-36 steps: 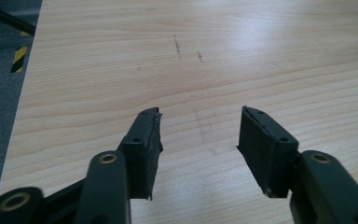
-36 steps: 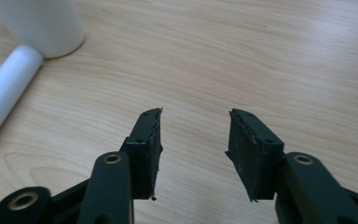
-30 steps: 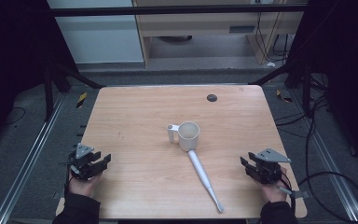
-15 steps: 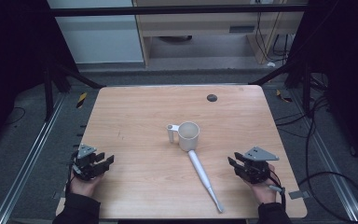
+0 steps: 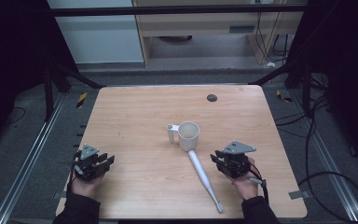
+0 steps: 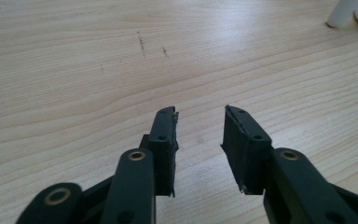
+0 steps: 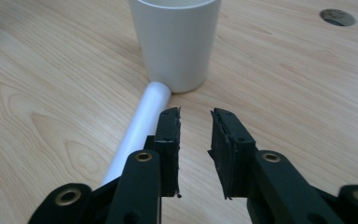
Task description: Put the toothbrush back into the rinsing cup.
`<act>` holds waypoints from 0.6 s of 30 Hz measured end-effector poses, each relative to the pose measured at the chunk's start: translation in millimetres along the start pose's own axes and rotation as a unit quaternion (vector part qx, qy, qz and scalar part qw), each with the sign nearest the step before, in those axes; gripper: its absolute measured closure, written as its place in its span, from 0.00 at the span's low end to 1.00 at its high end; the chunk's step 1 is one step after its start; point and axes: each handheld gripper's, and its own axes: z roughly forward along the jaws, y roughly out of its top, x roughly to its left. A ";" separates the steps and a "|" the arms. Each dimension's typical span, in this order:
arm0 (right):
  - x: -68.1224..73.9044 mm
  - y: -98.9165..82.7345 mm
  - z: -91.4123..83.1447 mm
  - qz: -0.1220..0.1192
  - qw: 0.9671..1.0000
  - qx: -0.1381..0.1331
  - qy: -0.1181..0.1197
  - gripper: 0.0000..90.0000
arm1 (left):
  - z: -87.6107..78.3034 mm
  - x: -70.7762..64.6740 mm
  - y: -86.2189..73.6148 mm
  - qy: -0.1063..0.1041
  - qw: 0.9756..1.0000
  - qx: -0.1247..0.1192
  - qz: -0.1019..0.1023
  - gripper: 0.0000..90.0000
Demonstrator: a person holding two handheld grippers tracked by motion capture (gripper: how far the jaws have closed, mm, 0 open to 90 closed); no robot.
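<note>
A smooth white cylindrical cup (image 5: 189,135) with a matte finish stands upright near the middle of the pale, fine-grained wooden table (image 5: 135,112), a slim white handle post (image 5: 170,133) just beside it on its left. A long white plastic toothbrush (image 5: 204,174) with a round, tapering shaft lies flat on the wood; its blunt end touches the foot of the cup and its thin tip points toward the near edge. A small dark round hole (image 5: 211,97) sits farther back in the tabletop.

The right gripper (image 5: 224,160), black and angular with a grey three-cornered plate on top, is held low over the table just right of the toothbrush shaft, aimed at the cup. Its flat, rough-edged fingers (image 7: 168,133) have just been closing and stand a narrow gap apart with nothing between them; the toothbrush lies just outside the left one.

The left gripper (image 5: 103,160) hovers near the table's left front corner, well apart from the cup, its fingers (image 6: 164,135) just narrowed yet spread over bare wood.
</note>
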 end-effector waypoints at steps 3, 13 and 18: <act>4.5 4.9 11.1 0.001 1.000 0.009 0.013 0.83 | -0.6 -0.3 0.2 0.003 1.000 0.002 0.003 0.75; 7.0 11.2 36.5 0.009 0.999 0.034 0.026 0.96 | -1.1 -0.2 0.6 0.006 1.000 0.007 0.004 0.86; 5.1 9.6 46.0 0.010 0.998 0.051 0.035 1.00 | -1.2 0.0 0.9 0.007 1.000 0.009 0.008 0.89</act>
